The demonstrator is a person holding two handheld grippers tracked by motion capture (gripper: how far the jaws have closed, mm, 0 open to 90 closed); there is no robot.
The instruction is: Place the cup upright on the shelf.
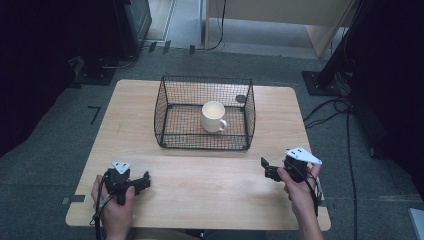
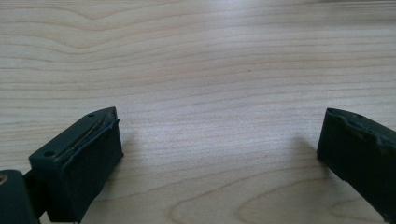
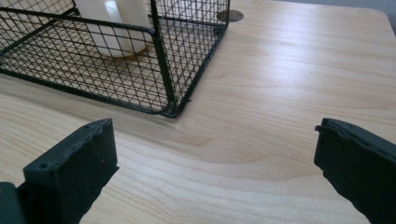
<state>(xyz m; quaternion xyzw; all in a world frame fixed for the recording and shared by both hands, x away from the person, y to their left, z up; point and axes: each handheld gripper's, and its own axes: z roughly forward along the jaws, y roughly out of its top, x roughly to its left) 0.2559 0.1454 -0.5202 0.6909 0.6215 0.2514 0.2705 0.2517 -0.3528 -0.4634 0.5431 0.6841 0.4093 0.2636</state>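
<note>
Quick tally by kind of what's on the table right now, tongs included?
White mug: 1, standing inside the basket
Black wire basket: 1
Hand-held tongs: 2, the left tongs and the right tongs, both open and holding nothing
Total: 4

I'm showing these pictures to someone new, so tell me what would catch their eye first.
First, the black wire mesh basket at the middle of the pale wooden table, with a white ceramic mug standing upright inside it, handle toward the near right. Next, the two hand-held grippers at the near edge: the left gripper and the right gripper, both with jaws spread and nothing between them.
</note>
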